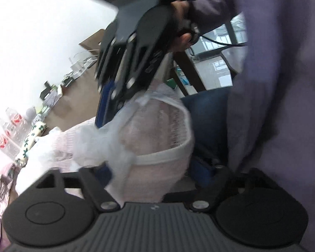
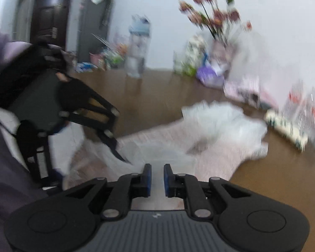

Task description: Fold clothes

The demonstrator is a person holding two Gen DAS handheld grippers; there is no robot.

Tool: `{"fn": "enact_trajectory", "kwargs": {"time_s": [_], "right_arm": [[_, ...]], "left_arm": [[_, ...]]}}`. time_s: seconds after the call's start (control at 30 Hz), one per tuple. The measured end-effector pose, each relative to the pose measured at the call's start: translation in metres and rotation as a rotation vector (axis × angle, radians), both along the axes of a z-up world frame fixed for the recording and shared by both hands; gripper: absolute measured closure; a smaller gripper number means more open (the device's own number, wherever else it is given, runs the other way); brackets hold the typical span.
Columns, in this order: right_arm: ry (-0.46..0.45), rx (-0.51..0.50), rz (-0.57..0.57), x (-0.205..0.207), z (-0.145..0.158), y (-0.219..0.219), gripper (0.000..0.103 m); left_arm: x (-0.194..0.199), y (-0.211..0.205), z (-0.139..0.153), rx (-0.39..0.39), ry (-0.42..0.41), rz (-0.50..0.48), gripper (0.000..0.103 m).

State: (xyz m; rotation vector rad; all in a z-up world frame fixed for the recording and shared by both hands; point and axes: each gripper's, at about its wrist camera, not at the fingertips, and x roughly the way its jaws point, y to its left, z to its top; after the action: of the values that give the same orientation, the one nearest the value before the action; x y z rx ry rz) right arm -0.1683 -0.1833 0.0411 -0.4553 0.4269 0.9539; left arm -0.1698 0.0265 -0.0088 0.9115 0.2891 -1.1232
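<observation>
A pink knitted garment with white lace trim [image 1: 157,126] hangs in front of me in the left wrist view. Its far part lies spread on a brown surface [image 2: 210,130]. My right gripper [image 1: 100,124] comes down from above and is shut on the garment's upper edge. In its own view, the right gripper [image 2: 157,178] has its blue pads nearly together with thin white cloth between them. My left gripper [image 1: 155,170] is open, fingers wide apart, and the garment drapes through the gap. From the right wrist, the left gripper [image 2: 91,167] also shows spread fingers.
A person in a lilac top [image 1: 283,105] and jeans [image 1: 208,121] stands close on the right. On the brown surface [image 2: 157,96] stand a vase of flowers [image 2: 216,21], plastic bottles [image 2: 304,109] and a patterned roll [image 2: 287,130]. A dark door [image 2: 50,21] is behind.
</observation>
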Motion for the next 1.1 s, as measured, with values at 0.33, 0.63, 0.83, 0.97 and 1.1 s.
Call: {"fn": "enact_trajectory", "kwargs": {"time_s": [0.33,0.63,0.83,0.97,1.1], "right_arm": [[-0.257,-0.280,0.221,-0.056,-0.022,-0.008,0.047],[-0.228,-0.240,0.114,-0.056,-0.032,-0.033,0.033],[0.142,0.179,-0.119,-0.006,-0.009,-0.060,0.034],[0.335,0.539,-0.456,0.034,-0.016,-0.079,0.051],[0.267,0.545,-0.422,0.038,-0.021,-0.042,0.101]], "left_arm": [[0.018,0.001,0.010,0.007,0.049,0.006,0.043],[0.013,-0.005,0.003,0.014,0.005,0.014,0.039],[-0.001,0.002,0.013,0.007,-0.019,0.005,0.027],[0.006,-0.005,0.008,0.004,0.003,0.009,0.027],[0.010,-0.010,0.006,0.026,0.007,-0.016,0.027]]}}
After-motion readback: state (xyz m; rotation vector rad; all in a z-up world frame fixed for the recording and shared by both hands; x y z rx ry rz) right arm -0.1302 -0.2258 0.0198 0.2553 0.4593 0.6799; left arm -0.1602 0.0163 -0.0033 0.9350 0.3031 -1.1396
